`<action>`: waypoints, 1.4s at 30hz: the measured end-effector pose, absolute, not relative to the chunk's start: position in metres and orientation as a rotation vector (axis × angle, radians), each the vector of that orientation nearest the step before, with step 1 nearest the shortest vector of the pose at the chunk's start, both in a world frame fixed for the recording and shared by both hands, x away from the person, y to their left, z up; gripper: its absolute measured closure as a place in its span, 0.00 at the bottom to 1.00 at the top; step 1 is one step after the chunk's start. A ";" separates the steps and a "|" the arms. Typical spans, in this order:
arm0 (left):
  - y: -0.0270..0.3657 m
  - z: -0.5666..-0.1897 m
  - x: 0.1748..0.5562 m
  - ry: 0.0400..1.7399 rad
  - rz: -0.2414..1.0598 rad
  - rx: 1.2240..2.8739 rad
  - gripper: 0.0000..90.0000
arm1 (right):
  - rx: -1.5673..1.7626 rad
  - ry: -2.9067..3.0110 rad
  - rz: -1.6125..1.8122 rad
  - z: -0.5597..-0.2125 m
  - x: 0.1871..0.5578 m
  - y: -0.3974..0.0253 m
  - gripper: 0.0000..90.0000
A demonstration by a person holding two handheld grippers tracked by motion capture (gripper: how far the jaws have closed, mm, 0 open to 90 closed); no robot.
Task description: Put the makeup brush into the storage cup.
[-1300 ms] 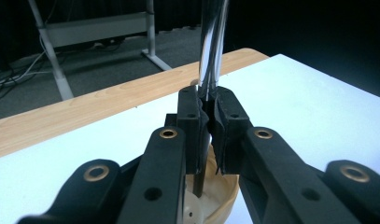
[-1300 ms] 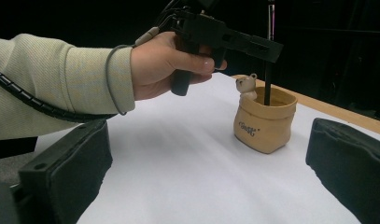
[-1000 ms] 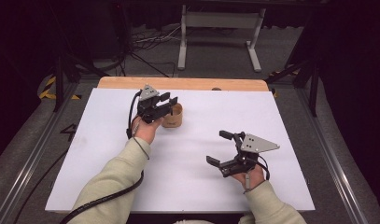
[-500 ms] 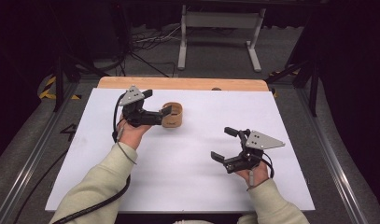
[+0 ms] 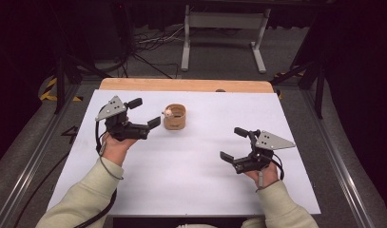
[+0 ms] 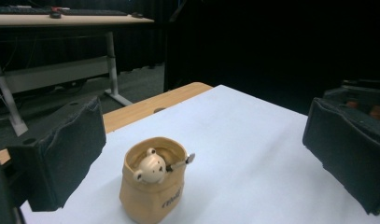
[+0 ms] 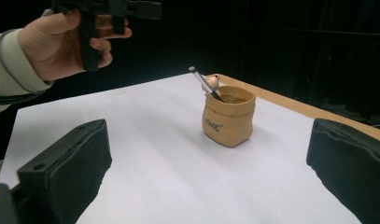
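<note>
The left gripper has drawn back; cup stands beyond its spread jaws.

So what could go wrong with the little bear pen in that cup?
The pen leans on the rim of the soft tan cup, so a bump could tip it out. The left tongs are open right beside the cup and might knock it over, since it looks squashy and light. The right tongs are open and far from the cup, so they can't steady it quickly.

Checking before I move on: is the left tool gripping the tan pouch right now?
No. In the left gripper view the left tool stands wide open, its jaws well apart from the tan pouch resting on the table.
</note>
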State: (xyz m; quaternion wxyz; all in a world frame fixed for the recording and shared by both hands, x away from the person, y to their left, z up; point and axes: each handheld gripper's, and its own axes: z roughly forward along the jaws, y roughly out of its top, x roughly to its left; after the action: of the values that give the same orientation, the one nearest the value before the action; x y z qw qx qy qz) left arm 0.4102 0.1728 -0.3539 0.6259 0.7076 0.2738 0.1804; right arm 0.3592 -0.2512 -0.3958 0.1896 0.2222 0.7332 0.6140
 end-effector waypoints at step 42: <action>0.222 -0.423 0.345 0.680 0.359 1.681 0.00 | 0.681 2.091 1.660 -0.418 0.359 -0.290 0.00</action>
State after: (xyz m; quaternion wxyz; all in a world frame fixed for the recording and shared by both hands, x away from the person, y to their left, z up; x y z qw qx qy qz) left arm 0.3446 0.2216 -0.4231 0.6024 0.7259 0.2936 0.1548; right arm 0.3594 -0.2899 -0.4177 0.1920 0.2426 0.7447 0.5914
